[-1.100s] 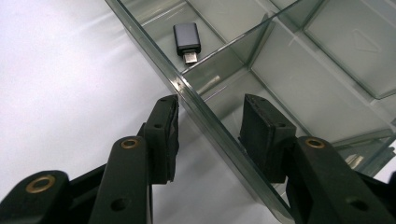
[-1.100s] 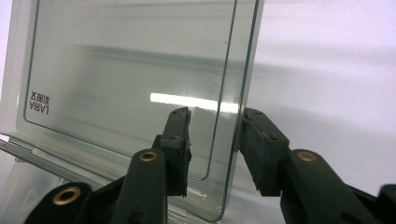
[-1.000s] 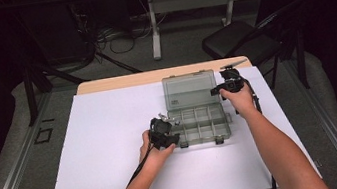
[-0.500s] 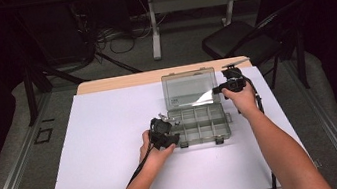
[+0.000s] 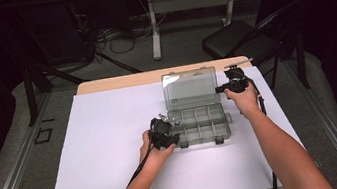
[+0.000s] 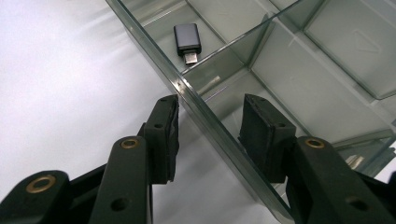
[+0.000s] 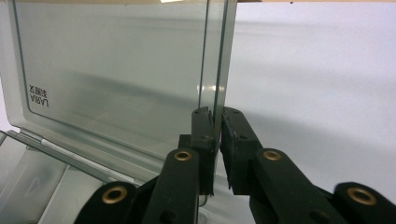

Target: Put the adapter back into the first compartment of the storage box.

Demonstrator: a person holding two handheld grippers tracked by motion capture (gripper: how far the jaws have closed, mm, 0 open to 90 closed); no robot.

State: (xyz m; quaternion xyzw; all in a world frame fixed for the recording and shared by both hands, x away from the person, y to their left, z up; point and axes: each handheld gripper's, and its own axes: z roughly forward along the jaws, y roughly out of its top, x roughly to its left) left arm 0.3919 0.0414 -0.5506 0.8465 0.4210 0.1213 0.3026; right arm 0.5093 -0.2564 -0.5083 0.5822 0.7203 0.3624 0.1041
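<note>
High view: clear grey plastic compartment box sits centre-right on white table sheet, lid up. Right gripper clenched on lid's side edge. Left gripper w/ jaws apart, straddling box's near-left wall. Left gripper view, top centre: small black USB adapter in a compartment.

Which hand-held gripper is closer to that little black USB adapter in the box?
Left. The left hand-held gripper straddles the box's wall beside the adapter; the right hand-held gripper pinches the raised lid's edge, farther off.
</note>
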